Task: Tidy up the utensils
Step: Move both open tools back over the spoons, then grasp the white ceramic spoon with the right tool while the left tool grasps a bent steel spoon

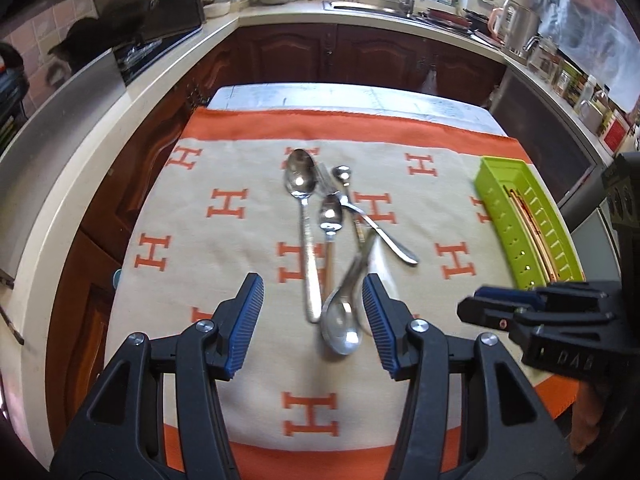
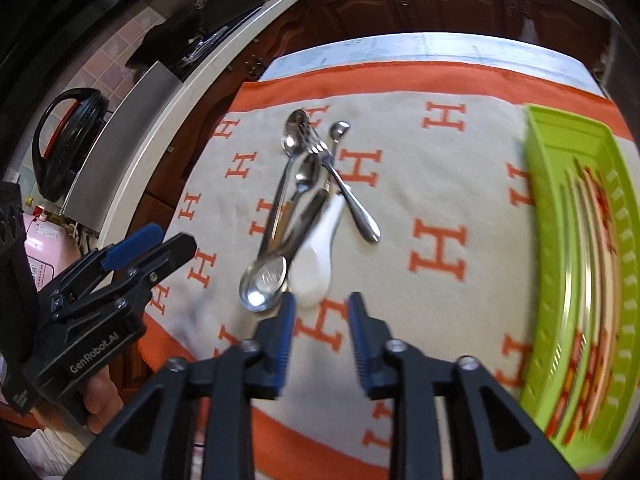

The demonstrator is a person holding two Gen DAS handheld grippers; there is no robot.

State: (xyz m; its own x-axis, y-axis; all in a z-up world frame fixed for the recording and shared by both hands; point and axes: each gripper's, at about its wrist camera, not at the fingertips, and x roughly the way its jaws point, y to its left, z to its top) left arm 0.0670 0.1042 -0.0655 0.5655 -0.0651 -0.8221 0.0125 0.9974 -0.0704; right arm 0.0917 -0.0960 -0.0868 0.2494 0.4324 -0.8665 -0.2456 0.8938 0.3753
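blue-padded jaws of the left gripper (image 1: pixel 314 316) fill the bottom of the left wrist view, spread wide with nothing held between them; the bowl of a blurred metal spoon (image 1: pixel 341 330) shows in the gap between them, on or just above the cloth – the blur hides which. in the right wrist view the right gripper (image 2: pixel 321 334) sits at the bottom centre, its jaws partly open and also empty, with a white ceramic spoon (image 2: pixel 316 264) just beyond their tips.

most of the work looks still ahead. the utensils lie in a loose, crossed pile at the middle of the orange-and-cream cloth (image 1: pixel 224 264) that covers the surface: a large spoon (image 1: pixel 300 178) toward the top of the pile, a smaller spoon (image 1: pixel 331 216) below it, a fork (image 1: pixel 372 222) slanting across to the right, and a tiny-bowled spoon (image 1: pixel 343 173) beside it. the green tray (image 1: pixel 502 208) stands well apart at the right edge of the frame and already holds a few long thin pieces – they look like chopsticks – so a small part seems done. every spoon and the fork remain outside the tray.
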